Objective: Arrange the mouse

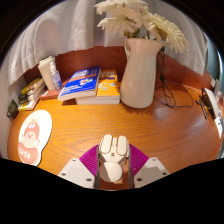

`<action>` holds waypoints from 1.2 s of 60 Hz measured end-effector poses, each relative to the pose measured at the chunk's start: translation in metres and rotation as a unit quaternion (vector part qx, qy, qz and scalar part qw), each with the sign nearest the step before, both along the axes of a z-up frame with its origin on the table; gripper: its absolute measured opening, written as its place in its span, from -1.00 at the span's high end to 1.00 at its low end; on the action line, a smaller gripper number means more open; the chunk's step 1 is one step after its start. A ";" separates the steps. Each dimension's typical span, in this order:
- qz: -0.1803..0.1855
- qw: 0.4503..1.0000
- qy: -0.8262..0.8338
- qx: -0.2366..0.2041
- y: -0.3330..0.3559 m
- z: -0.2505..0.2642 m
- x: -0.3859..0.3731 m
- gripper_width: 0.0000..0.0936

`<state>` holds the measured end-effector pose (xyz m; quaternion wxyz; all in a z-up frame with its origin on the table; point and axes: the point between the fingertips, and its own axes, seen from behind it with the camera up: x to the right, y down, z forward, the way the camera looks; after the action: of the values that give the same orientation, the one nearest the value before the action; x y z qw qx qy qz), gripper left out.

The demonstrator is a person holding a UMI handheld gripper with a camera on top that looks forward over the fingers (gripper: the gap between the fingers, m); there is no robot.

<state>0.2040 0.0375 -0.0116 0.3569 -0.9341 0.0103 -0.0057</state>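
Observation:
A white computer mouse point(113, 157) sits between my gripper's point(113, 166) two fingers, its buttons pointing away from me. The magenta pads point(91, 159) press against both of its sides. The gripper is shut on the mouse, just above the wooden desk point(170, 130). Whether the mouse rests on the desk or is lifted off it cannot be told.
A white vase point(139, 72) with pale flowers stands beyond the fingers. Books point(90, 85) lie stacked to its left. A round orange-and-white mouse pad point(32, 137) lies on the desk at the left. Small items sit at the desk's right end point(212, 103).

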 end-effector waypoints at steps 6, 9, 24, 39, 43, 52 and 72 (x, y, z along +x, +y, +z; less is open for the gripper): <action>-0.014 0.999 -0.008 0.029 0.007 0.039 0.000 0.15; -0.021 0.998 -0.012 0.055 0.014 0.071 -0.003 0.15; -0.007 0.978 -0.027 0.207 0.048 0.267 -0.074 0.15; 0.059 0.976 0.004 0.209 0.072 0.269 -0.219 0.14; 0.073 0.982 0.013 0.176 0.075 0.227 -0.252 0.14; 0.089 0.992 0.017 0.090 0.069 0.112 -0.297 0.15; 0.092 0.996 0.007 0.019 0.048 -0.001 -0.306 0.15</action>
<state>-0.1019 0.0856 -0.0130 0.3732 -0.9243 -0.0725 0.0340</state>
